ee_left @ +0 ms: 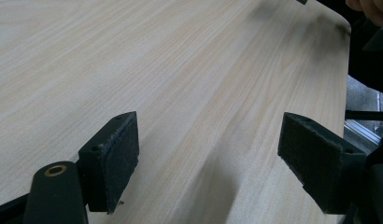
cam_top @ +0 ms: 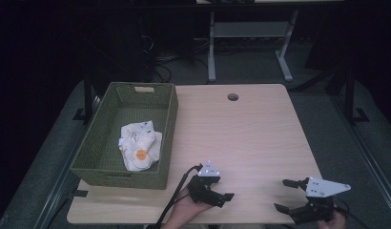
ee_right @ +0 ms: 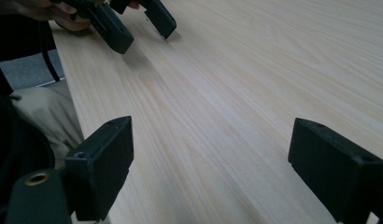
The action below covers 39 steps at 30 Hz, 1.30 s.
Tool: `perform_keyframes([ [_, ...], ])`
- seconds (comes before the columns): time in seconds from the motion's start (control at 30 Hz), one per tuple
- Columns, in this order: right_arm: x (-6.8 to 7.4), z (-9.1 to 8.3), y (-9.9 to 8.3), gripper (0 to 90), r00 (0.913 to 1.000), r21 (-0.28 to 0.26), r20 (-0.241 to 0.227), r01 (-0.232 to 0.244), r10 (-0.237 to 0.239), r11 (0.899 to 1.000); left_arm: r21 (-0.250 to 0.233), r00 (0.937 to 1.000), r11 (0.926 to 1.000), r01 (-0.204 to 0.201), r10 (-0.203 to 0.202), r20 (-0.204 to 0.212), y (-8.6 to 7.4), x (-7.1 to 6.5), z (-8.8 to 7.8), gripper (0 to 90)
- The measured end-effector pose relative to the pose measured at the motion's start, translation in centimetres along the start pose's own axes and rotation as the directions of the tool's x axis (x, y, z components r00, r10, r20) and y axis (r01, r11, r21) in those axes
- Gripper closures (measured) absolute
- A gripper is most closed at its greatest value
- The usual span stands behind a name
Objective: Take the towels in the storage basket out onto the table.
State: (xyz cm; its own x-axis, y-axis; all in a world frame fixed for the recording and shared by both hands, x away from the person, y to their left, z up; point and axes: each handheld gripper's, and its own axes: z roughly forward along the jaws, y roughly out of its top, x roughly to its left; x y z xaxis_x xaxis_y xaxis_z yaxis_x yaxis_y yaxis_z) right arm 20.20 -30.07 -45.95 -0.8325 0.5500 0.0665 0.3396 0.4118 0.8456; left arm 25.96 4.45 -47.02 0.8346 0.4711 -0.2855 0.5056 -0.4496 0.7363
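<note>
Left gripper (cam_top: pixel 225 196) hovering low over bare worktop (cam_top: pixel 251 138), jaws spread wide, gripping nothing. My right gripper (cam_top: pixel 285 194) doing same nearby. White cloth (cam_top: pixel 140 145) sitting inside green basket (cam_top: pixel 119 174), well apart.

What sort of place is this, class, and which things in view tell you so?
Probably a lab or workshop set up for recording: a bare wooden table, a hand-held left gripper with trailing cable, and another table's metal legs behind.
</note>
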Motion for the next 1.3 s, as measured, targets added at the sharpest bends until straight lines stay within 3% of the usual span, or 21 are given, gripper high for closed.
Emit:
perform_keyframes([
  [0.23,0.0,0.1,0.0,13.8,0.9999,-0.003,0.009,-0.007,0.007,1.0,-0.001,0.9996,0.9996,-0.027,0.027,-0.001,0.8,0.1,-0.5,20.5],
  [0.37,0.2,0.2,0.1,13.8,0.9999,-0.003,0.012,-0.008,0.008,1.0,0.002,0.9981,0.9982,-0.061,0.061,-0.009,2.1,0.4,-1.3,20.6],
  [0.57,0.3,0.7,0.3,13.8,0.9999,0.012,0.009,-0.004,0.004,1.0,0.036,0.9965,0.9959,-0.083,0.083,-0.008,3.6,1.4,-1.9,19.2],
  [0.77,0.2,0.6,0.2,13.8,0.9999,0.008,0.011,-0.008,0.008,1.0,0.041,0.9951,0.9945,-0.097,0.098,-0.014,4.6,1.8,-2.9,19.3],
  [0.87,0.2,0.6,0.2,13.8,0.9999,0.003,0.011,-0.011,0.011,1.0,0.054,0.9905,0.9893,-0.136,0.137,-0.017,5.5,1.7,-4.0,19.9],
  [0.97,0.3,0.5,0.2,13.8,0.9999,0.006,0.01,-0.012,0.011,1.0,0.062,0.9891,0.9874,-0.145,0.147,-0.015,5.9,1.7,-4.5,20.3],
  [1.07,0.3,0.5,0.2,13.8,0.9999,0.005,0.01,-0.008,0.008,1.0,0.1,0.9857,0.9807,-0.168,0.169,-0.002,6.7,2.0,-5.4,20.4],
  [1.3,0.3,0.6,0.2,13.8,1.0,0.007,0.006,-0.001,0.001,1.0,0.122,0.9801,0.9727,-0.198,0.198,0.009,8.0,1.9,-7.2,20.6],
])
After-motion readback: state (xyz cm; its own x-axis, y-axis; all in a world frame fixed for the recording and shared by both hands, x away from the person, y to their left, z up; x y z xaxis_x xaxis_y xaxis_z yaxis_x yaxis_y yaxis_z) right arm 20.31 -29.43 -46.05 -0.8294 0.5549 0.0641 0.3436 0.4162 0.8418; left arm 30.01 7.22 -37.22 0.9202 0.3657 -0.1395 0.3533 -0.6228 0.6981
